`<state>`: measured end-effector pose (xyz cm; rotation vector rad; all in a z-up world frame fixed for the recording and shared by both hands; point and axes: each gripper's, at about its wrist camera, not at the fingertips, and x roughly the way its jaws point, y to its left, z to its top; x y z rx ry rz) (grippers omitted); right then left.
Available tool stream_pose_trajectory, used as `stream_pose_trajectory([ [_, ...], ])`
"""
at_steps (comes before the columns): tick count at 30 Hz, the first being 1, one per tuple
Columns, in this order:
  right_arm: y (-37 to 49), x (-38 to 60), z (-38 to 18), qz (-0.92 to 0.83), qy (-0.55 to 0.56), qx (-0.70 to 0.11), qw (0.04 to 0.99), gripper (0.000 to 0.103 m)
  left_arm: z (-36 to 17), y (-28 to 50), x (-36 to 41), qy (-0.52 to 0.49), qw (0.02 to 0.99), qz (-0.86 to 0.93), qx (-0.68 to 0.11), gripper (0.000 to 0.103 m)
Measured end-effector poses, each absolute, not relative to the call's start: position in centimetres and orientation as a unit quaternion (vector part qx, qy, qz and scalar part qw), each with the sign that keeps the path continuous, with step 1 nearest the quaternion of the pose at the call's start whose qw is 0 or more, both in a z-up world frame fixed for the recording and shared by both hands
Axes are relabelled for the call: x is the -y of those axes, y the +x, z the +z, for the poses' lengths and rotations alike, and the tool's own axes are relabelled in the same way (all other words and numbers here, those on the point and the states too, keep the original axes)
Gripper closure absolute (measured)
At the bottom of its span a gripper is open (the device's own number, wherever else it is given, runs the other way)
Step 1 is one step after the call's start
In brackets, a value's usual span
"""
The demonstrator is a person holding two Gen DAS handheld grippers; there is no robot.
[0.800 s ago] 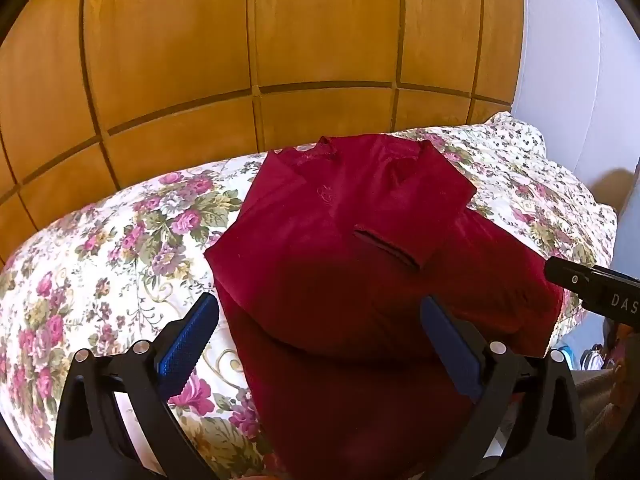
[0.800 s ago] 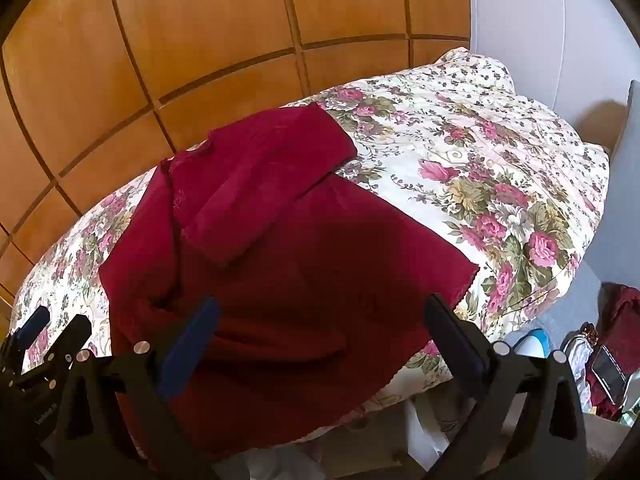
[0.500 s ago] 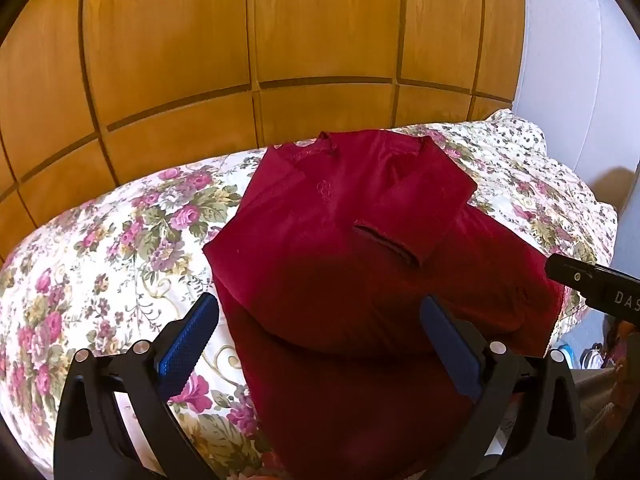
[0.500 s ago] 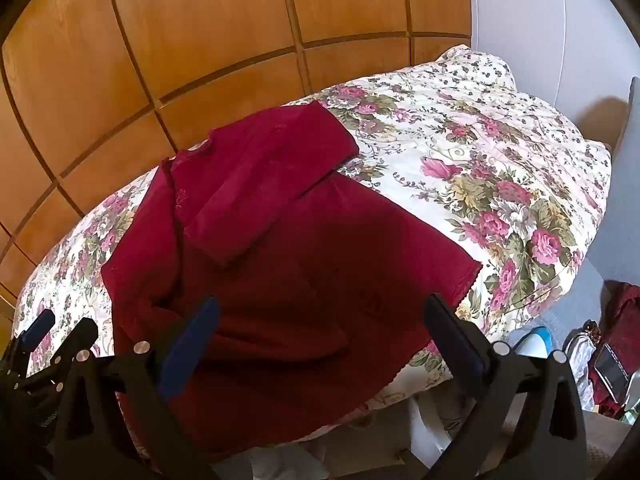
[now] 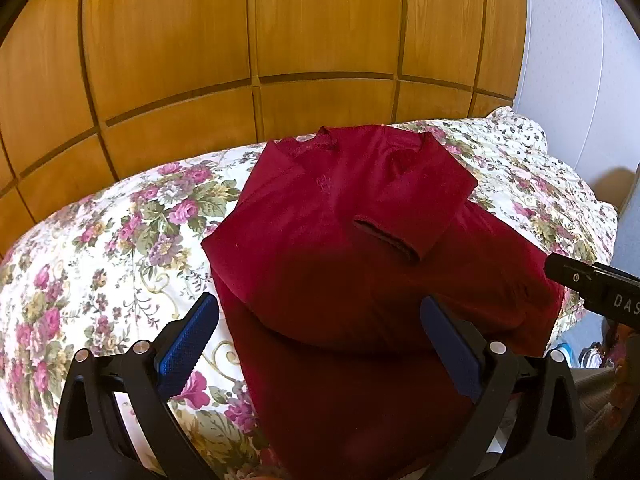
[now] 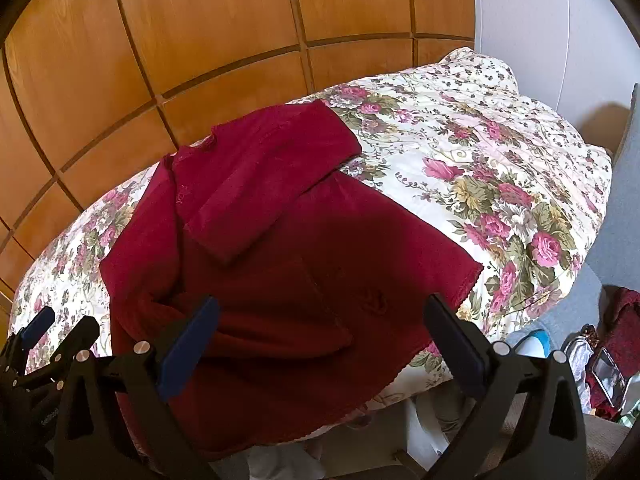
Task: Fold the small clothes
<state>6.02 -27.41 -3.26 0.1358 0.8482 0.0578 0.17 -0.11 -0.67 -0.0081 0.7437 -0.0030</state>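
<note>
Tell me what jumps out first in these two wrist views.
The dark red top dominates: it lies spread on the floral quilt, one sleeve folded across its chest, its hem hanging over the near edge. Behind the bed stands a glossy wooden panelled wall. Both tongs, left and right, stand wide open above the near hem, holding nothing.
</note>
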Motion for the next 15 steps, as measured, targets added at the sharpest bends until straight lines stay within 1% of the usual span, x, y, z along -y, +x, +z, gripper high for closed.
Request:
stream_pose_trajectory([
  [15, 6.00, 27.12, -3.19, 0.029, 0.062, -0.411, 0.909, 0.002, -1.02, -0.01, 0.26, -0.003, 0.930, -0.003, -0.366, 0.003],
])
